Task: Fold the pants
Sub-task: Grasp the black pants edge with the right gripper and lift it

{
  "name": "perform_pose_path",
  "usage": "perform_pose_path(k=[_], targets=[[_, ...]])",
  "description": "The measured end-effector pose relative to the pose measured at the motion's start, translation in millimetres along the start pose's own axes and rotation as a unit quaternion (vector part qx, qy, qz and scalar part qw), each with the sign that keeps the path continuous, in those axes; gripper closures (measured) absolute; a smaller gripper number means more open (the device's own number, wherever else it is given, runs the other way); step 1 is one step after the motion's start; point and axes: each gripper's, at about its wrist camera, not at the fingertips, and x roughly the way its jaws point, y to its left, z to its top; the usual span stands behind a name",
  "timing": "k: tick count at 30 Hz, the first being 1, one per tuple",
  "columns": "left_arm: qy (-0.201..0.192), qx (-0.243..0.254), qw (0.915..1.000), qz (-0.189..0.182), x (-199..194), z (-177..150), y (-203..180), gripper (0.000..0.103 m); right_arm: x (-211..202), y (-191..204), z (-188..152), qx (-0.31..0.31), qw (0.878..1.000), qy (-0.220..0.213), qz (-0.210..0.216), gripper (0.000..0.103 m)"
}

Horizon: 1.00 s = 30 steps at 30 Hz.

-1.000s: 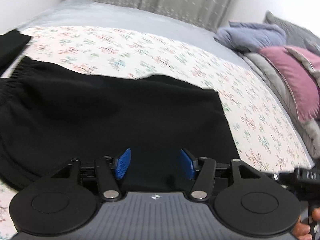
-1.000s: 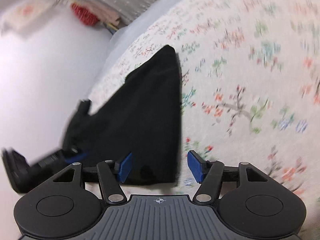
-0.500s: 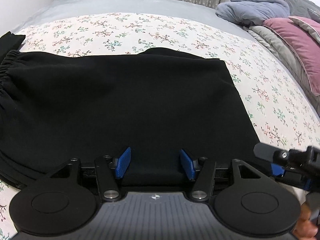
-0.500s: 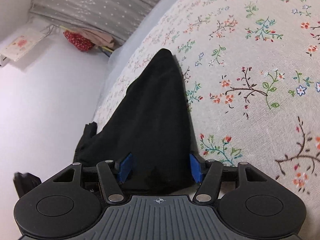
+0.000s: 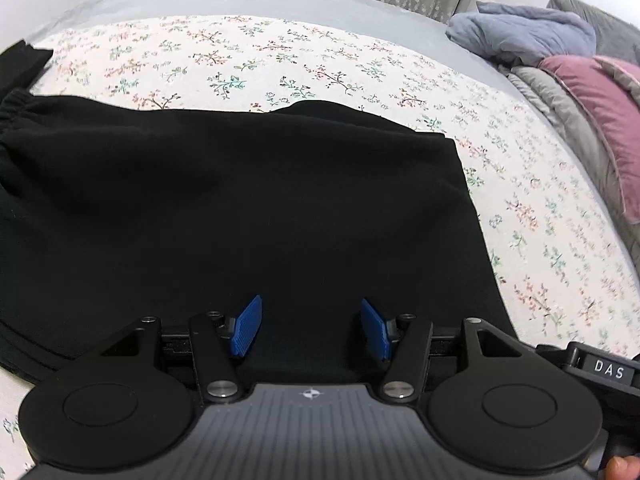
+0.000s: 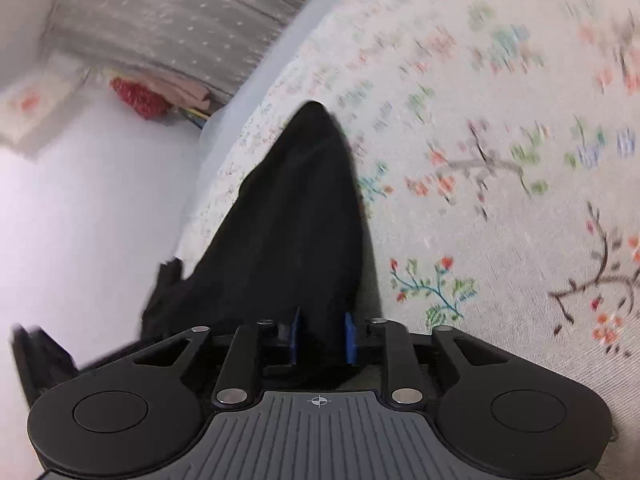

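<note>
Item: black pants (image 5: pixel 240 216), long axis nine to three. Our right gripper (image 6: pixel 322 338) is closing on their three-o'clock edge; our left gripper (image 5: pixel 310 328) gapes, empty, above the near hem.

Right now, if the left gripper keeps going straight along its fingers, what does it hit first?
The black pants. The left gripper points down at the cloth with its jaws open and the near edge between them, not pinched. Behind the pants is only the flowered bedsheet. How far off the cloth lies is hard to judge here.
</note>
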Motion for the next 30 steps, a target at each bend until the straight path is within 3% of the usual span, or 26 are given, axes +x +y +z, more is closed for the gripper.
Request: perform_pose_path(k=[3, 9, 10, 11, 14, 20, 25, 30], targets=[[-0.001, -0.006, 1.0000, -0.004, 0, 0, 3, 0.040, 3, 3, -3, -0.017, 1.000, -0.009, -0.003, 0.080], [-0.003, -0.023, 0.9997, -0.003, -1, 4, 9, 0.040, 11, 20, -10, -0.076, 0.997, -0.022, -0.017, 0.070], [-0.004, -0.026, 0.9997, -0.002, -2, 4, 9, 0.040, 11, 21, -9, -0.080, 0.996, -0.022, -0.021, 0.072], [-0.004, -0.029, 0.9996, -0.003, -3, 5, 8, 0.040, 11, 22, -9, -0.082, 0.996, -0.020, -0.027, 0.080], [-0.012, -0.034, 0.9993, -0.013, -7, 9, 6, 0.041, 7, 27, -7, -0.092, 0.995, -0.019, -0.031, 0.087], [-0.027, -0.026, 0.9982, -0.047, -18, 14, -12, 0.040, -14, 48, 5, -0.143, 0.989, -0.030, -0.035, 0.090], [-0.031, -0.017, 0.9974, -0.063, -21, 14, -20, 0.040, -36, 40, 19, -0.161, 0.985, -0.025, -0.049, 0.091], [-0.032, -0.011, 0.9969, -0.070, -25, 13, -17, 0.041, -78, 21, 39, -0.173, 0.980, -0.055, -0.077, 0.091]])
